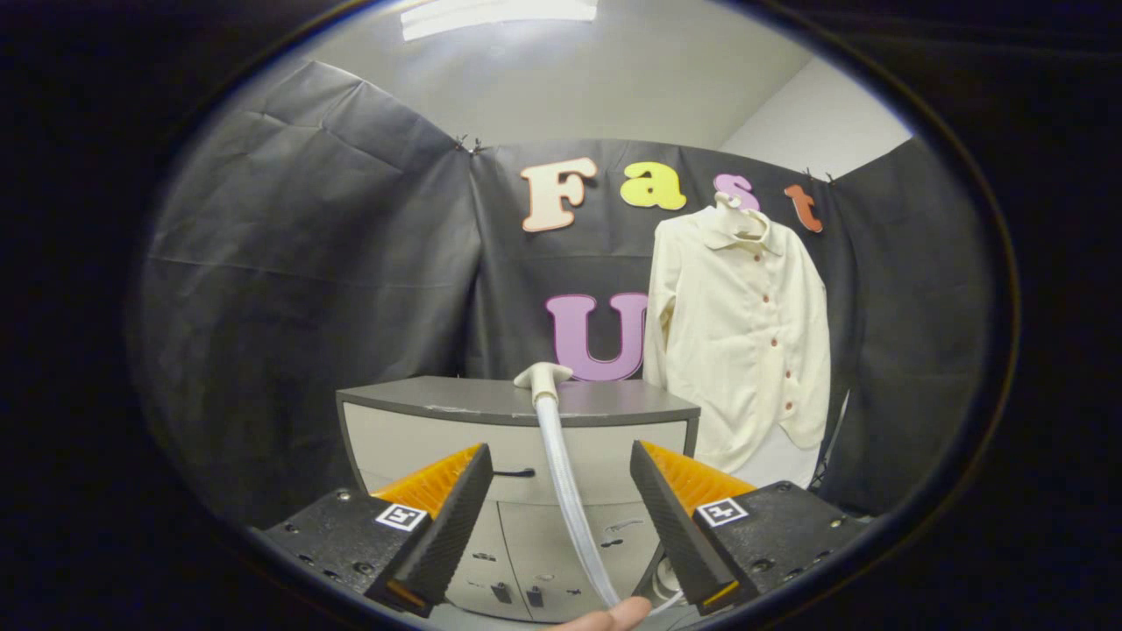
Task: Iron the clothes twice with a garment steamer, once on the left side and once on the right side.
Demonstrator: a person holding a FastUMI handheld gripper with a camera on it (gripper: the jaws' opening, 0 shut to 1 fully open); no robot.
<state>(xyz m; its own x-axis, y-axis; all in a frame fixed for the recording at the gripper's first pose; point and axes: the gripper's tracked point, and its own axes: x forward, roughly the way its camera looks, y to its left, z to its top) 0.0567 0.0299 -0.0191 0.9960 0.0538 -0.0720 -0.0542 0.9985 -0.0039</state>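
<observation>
A cream button-up shirt (745, 324) hangs on a hanger against the booth's back wall, to the right of the cabinet. The white steamer head (543, 377) lies on the cabinet's top, straight ahead beyond my fingers. Its pale ribbed hose (570, 499) runs down the cabinet front and passes between my fingers without touching them. My gripper (561, 464) is open, wide apart, with nothing pressed between its fingers.
A grey cabinet (421, 429) with a dark top, a drawer and lower doors stands just ahead. A fingertip (614, 618) of a person shows below the hose, between my fingers. Black cloth walls close the booth on both sides.
</observation>
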